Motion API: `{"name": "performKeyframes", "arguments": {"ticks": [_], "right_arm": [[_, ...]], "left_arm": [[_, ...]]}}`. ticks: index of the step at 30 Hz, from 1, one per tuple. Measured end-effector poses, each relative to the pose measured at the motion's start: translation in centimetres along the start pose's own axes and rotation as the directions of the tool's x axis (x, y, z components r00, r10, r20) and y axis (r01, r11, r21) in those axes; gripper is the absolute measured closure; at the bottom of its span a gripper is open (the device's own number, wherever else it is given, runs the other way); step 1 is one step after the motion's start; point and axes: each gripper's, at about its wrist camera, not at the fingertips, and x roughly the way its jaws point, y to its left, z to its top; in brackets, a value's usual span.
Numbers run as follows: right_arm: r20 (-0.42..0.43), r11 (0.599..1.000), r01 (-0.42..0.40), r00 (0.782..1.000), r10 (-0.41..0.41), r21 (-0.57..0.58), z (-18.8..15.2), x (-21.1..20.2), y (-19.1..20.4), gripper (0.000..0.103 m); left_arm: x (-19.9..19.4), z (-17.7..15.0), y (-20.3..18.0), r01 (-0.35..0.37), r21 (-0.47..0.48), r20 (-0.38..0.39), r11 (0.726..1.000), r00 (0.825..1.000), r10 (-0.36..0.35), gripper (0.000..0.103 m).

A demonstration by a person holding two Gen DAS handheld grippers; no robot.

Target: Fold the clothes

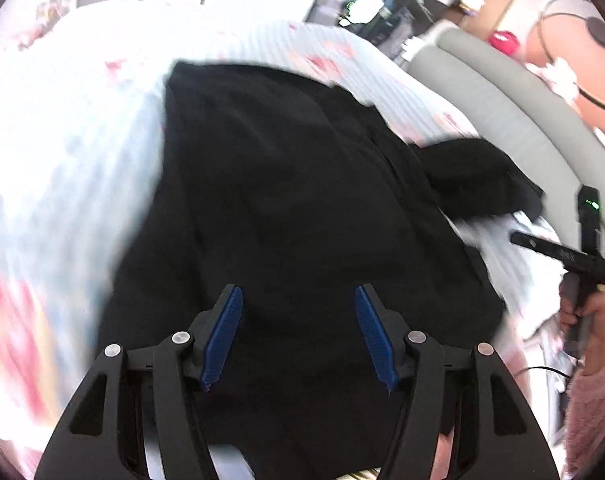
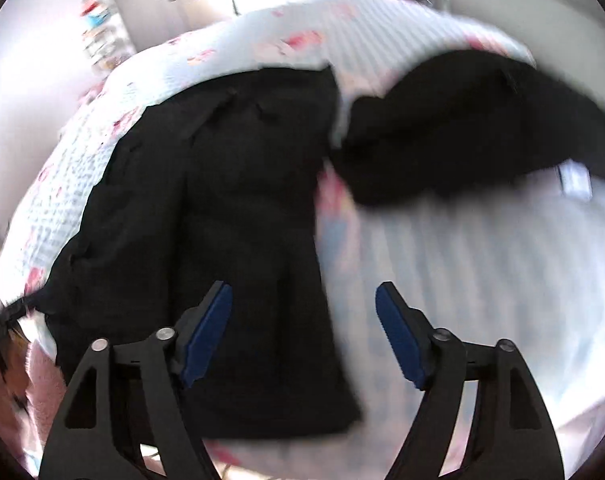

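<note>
A black garment [image 1: 286,200] lies spread lengthwise on a white quilt with pink flowers [image 1: 62,152]. My left gripper [image 1: 298,300] hangs above its near end, jaws apart, with nothing between the blue pads [image 1: 222,332]. In the right wrist view the same black garment [image 2: 206,220] runs up the left half of the quilt [image 2: 482,260]. A second black piece [image 2: 462,128] lies bunched at the upper right, apart from it. My right gripper [image 2: 304,300] stands open above the garment's right edge and holds nothing. The other handheld gripper [image 1: 578,256] shows at the right edge of the left wrist view.
A grey padded bed edge [image 1: 502,92] curves along the right. Dark shelves with clutter [image 1: 374,4] stand behind the bed. A pink fluffy sleeve [image 1: 594,400] shows at the lower right. A small white label or card [image 2: 574,180] lies beside the bunched black piece.
</note>
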Motion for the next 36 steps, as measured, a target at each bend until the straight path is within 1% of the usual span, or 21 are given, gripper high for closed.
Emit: {"name": "performKeyframes", "arguments": {"ticks": [2, 3, 4, 6, 11, 13, 14, 16, 18, 21, 22, 24, 26, 27, 28, 29, 30, 31, 33, 34, 36], "right_arm": [[-0.020, 0.999, 0.010, 1.000, -0.011, -0.043, 2.7, 2.1, 0.7, 0.026], [-0.029, 0.998, 0.015, 0.999, -0.017, -0.065, 4.0, 3.2, 1.1, 0.027], [-0.039, 0.996, 0.020, 0.999, -0.023, -0.087, 5.4, 4.3, 1.4, 0.031], [-0.061, 0.997, -0.034, 0.998, 0.030, -0.070, 6.9, 6.4, 1.3, 0.042], [-0.097, 0.999, -0.022, 0.995, 0.018, -0.036, 11.4, 12.3, 0.6, 0.049], [-0.107, 1.000, -0.024, 0.994, 0.022, -0.018, 13.8, 14.3, 0.5, 0.049], [-0.100, 1.000, -0.021, 0.995, 0.020, -0.013, 15.3, 15.6, 0.5, 0.048], [-0.093, 1.000, 0.017, 0.996, -0.017, -0.001, 18.4, 18.2, 0.0, 0.047], [-0.104, 0.999, 0.049, 0.993, -0.047, 0.014, 21.0, 21.0, -0.8, 0.042], [-0.140, 0.996, 0.075, 0.988, -0.067, 0.057, 24.6, 26.3, -2.4, 0.038], [-0.150, 0.994, 0.089, 0.986, -0.078, 0.070, 25.4, 27.7, -3.0, 0.036], [-0.179, 0.987, 0.130, 0.978, -0.111, 0.098, 26.8, 30.6, -4.2, 0.031], [-0.204, 0.986, 0.115, 0.975, -0.089, 0.122, 27.5, 32.6, -5.0, 0.020], [-0.213, 0.986, 0.097, 0.975, -0.067, 0.134, 27.7, 33.3, -5.2, 0.016], [-0.222, 0.986, 0.079, 0.974, -0.045, 0.145, 27.8, 34.0, -5.4, 0.017], [-0.222, 0.989, 0.075, 0.974, -0.046, 0.125, 27.9, 34.3, -5.2, 0.021], [-0.210, 0.994, 0.066, 0.977, -0.046, 0.090, 28.0, 34.1, -4.7, 0.035], [-0.185, 0.996, 0.062, 0.981, -0.049, 0.063, 28.1, 33.6, -4.3, 0.061], [-0.126, 0.998, 0.053, 0.991, -0.049, 0.024, 28.5, 32.3, -3.6, 0.088], [-0.092, 0.999, 0.048, 0.995, -0.047, 0.012, 28.7, 31.5, -3.4, 0.093], [-0.035, 0.997, 0.080, 0.996, -0.080, 0.001, 28.9, 30.3, -3.3, 0.095]], "left_arm": [[1.0, 3.4, 0.7, -0.025, 0.000, 0.014, 1.000, 1.000, 0.025, 0.042], [1.6, 4.7, 0.5, -0.007, 0.009, 0.012, 1.000, 1.000, 0.007, 0.042], [2.3, 5.9, 0.3, 0.011, 0.017, 0.010, 1.000, 1.000, -0.012, 0.042], [3.9, 8.3, -0.6, 0.026, 0.057, 0.008, 0.998, 1.000, -0.026, 0.042], [12.6, 16.0, -4.1, -0.080, 0.199, 0.009, 0.977, 0.997, 0.080, 0.042], [17.2, 19.8, -5.1, -0.189, 0.241, 0.046, 0.952, 0.982, 0.183, 0.048], [19.6, 21.8, -5.1, -0.222, 0.251, 0.046, 0.942, 0.975, 0.217, 0.055], [24.4, 25.7, -5.1, -0.280, 0.267, 0.043, 0.922, 0.959, 0.279, 0.057], [28.9, 28.9, -4.6, -0.213, 0.271, -0.027, 0.939, 0.973, 0.228, 0.059], [33.4, 30.6, -6.1, -0.113, 0.358, -0.105, 0.927, 0.982, 0.160, 0.055], [34.9, 31.2, -6.5, -0.078, 0.384, -0.132, 0.920, 0.982, 0.138, 0.048], [37.8, 32.2, -7.5, -0.015, 0.436, -0.183, 0.900, 0.978, 0.105, 0.032], [39.8, 31.3, -8.5, -0.054, 0.517, -0.176, 0.854, 0.970, 0.167, 0.023], [40.8, 30.9, -9.0, -0.071, 0.556, -0.171, 0.828, 0.965, 0.198, 0.025], [41.8, 30.4, -9.5, -0.089, 0.594, -0.164, 0.799, 0.960, 0.228, 0.035], [42.6, 30.1, -10.0, -0.105, 0.626, -0.152, 0.773, 0.955, 0.253, 0.058], [42.3, 29.9, -10.5, -0.119, 0.631, -0.122, 0.767, 0.961, 0.250, 0.071], [41.8, 30.1, -10.8, -0.134, 0.621, -0.093, 0.773, 0.966, 0.242, 0.087], [40.7, 30.3, -11.4, -0.161, 0.599, -0.035, 0.784, 0.973, 0.227, 0.091], [40.2, 30.6, -11.6, -0.176, 0.582, -0.007, 0.794, 0.975, 0.222, 0.091], [39.4, 32.4, -9.9, -0.220, 0.487, 0.028, 0.845, 0.971, 0.237, 0.091]]}}
